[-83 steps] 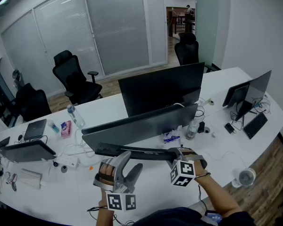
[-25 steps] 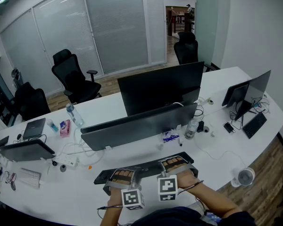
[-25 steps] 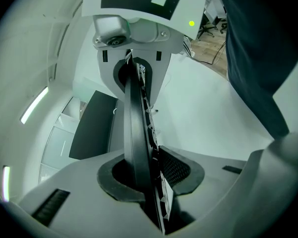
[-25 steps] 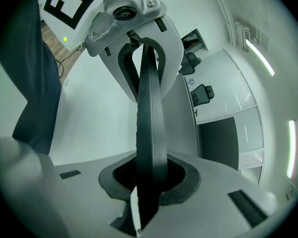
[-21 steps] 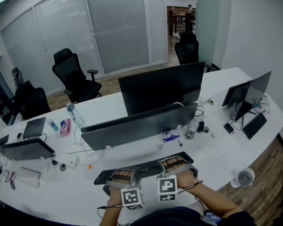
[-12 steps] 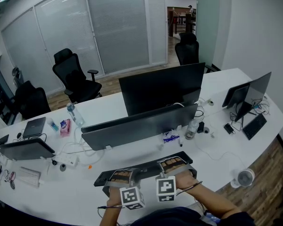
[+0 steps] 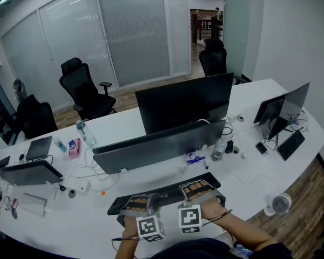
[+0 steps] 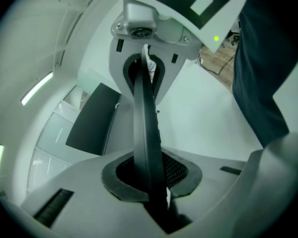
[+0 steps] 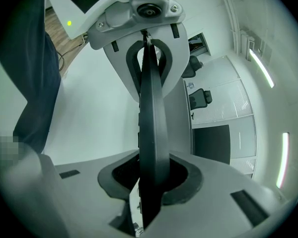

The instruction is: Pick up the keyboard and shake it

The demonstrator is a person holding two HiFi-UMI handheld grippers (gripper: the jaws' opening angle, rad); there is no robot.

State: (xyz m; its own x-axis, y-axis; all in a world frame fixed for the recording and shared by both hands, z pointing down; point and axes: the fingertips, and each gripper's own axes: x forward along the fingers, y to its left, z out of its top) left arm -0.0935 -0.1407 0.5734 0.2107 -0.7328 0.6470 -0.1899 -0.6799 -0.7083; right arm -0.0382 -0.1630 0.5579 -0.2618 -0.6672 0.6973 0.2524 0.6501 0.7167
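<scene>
Black keyboard [image 7: 166, 196] is clamped by your left tool [image 7: 139, 203] and right tool [image 7: 196, 189], its jaws just easing open; shaking seemingly remains.

Keyboard [image 7: 164, 197] legends too small.

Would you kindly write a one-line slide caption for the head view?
Left gripper and right gripper, whose jaws have just opened slightly, each pinch the black keyboard at the white desk.

Three office chairs [image 7: 85, 93] standing behind the table [image 7: 270, 172], two large monitors [image 7: 183, 102] standing mid-table, two water bottles [image 7: 85, 133] standing on the table, two black keyboards [image 7: 164, 197] showing over the table.
</scene>
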